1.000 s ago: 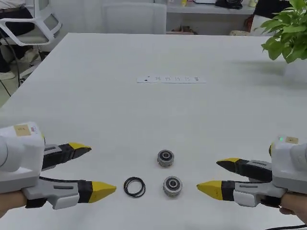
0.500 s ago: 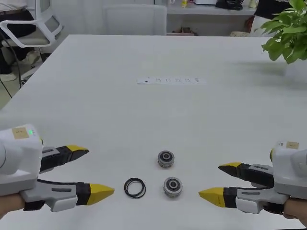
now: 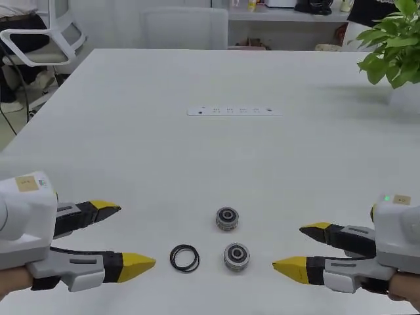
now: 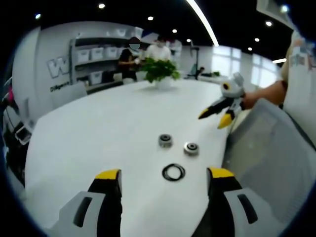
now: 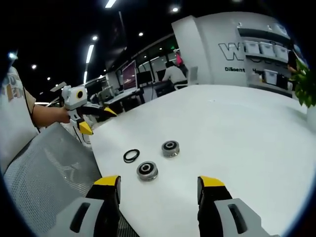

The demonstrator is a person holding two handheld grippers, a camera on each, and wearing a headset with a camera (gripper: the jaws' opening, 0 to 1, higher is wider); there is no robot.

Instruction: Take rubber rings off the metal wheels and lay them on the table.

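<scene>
Two small metal wheels sit on the white table (image 3: pixel 197 151): the far wheel (image 3: pixel 227 218) and the near wheel (image 3: pixel 236 255), also in the left gripper view as far wheel (image 4: pixel 165 140) and near wheel (image 4: pixel 191 147), and in the right gripper view as far wheel (image 5: pixel 170 148) and near wheel (image 5: pixel 147 170). Black rubber rings (image 3: pixel 184 256) (image 4: pixel 173 172) (image 5: pixel 131 155) lie flat left of the near wheel. My left gripper (image 3: pixel 128 234) is open at the lower left, apart from the rings. My right gripper (image 3: pixel 295 248) is open at the lower right, nothing between its jaws.
A white power strip (image 3: pixel 234 110) lies mid-table. A green plant (image 3: pixel 394 46) stands at the far right. Chairs (image 3: pixel 39 39) stand beyond the table's far left edge. A grey mesh chair back (image 5: pixel 44 173) is close to the table's near edge.
Both grippers have sunk slightly lower in the head view and the right one drifted a little right. The wheels and rings have not moved.
</scene>
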